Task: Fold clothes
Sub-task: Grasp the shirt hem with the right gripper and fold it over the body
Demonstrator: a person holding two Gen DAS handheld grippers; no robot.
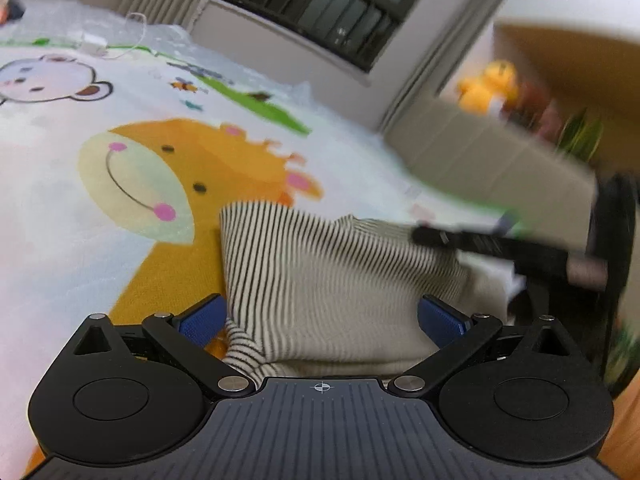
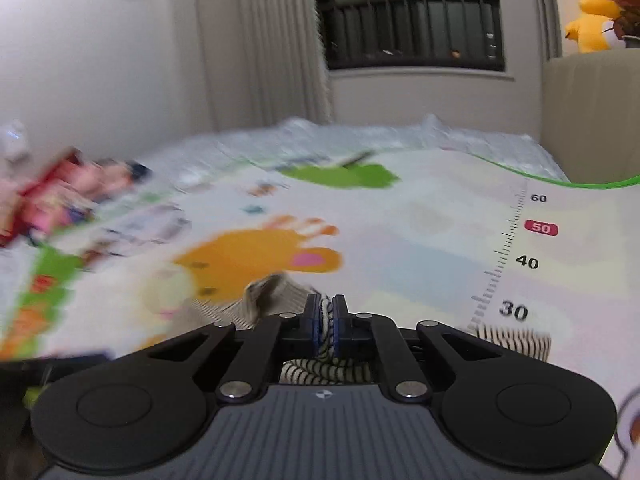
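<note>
In the left wrist view, the left gripper (image 1: 320,320) is seen spread wide, its pads not pressed on the striped top (image 1: 320,276) bunched between and ahead of the fingers (image 1: 202,322); the right gripper (image 1: 432,236) is seen at the cloth's far right edge. In the right wrist view, the right gripper (image 2: 326,322) is clamped on a fold of the top (image 2: 326,326), the rest trailing leftward and below on the mat (image 2: 420,240).

I am looking at a cartoon play mat (image 1: 60,208) filling the left and centre of the left wrist view, its giraffe and bear prints showing. A striped garment (image 1: 320,280) is lying on it at lower centre. A white cable (image 1: 120,46) is resting at upper left. In the right wrist view, blurred colourful packets (image 2: 60,196) are sitting at the mat's left edge.
</note>
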